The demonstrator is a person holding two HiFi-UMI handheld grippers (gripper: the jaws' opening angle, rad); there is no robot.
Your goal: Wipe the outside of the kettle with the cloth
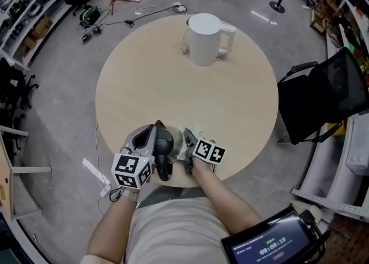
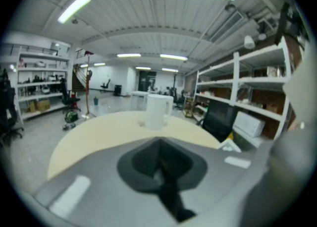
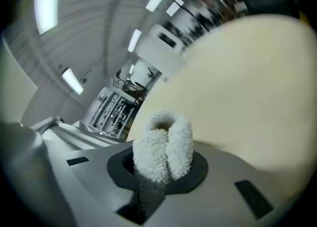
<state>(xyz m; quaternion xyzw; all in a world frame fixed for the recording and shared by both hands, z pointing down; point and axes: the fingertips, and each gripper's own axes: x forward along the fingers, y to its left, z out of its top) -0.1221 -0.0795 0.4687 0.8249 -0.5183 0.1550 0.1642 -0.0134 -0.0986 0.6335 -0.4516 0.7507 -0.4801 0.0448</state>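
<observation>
The white kettle (image 1: 206, 38) stands upright at the far side of the round beige table (image 1: 150, 84), handle to the right; the left gripper view has it straight ahead as a small kettle (image 2: 158, 112). Both grippers hang side by side over the table's near edge, well short of the kettle. My right gripper (image 1: 189, 149) is shut on a folded white fluffy cloth (image 3: 163, 151), which sticks out from between the jaws of the right gripper (image 3: 161, 159). My left gripper (image 1: 157, 149) is shut with nothing in it, its dark pads (image 2: 161, 164) meeting.
A black chair (image 1: 323, 95) stands close to the table's right side. Cables and gear (image 1: 92, 18) lie on the floor at the back left. A screen with a timer (image 1: 268, 246) sits at the bottom right. Shelving (image 2: 247, 102) lines the room's right.
</observation>
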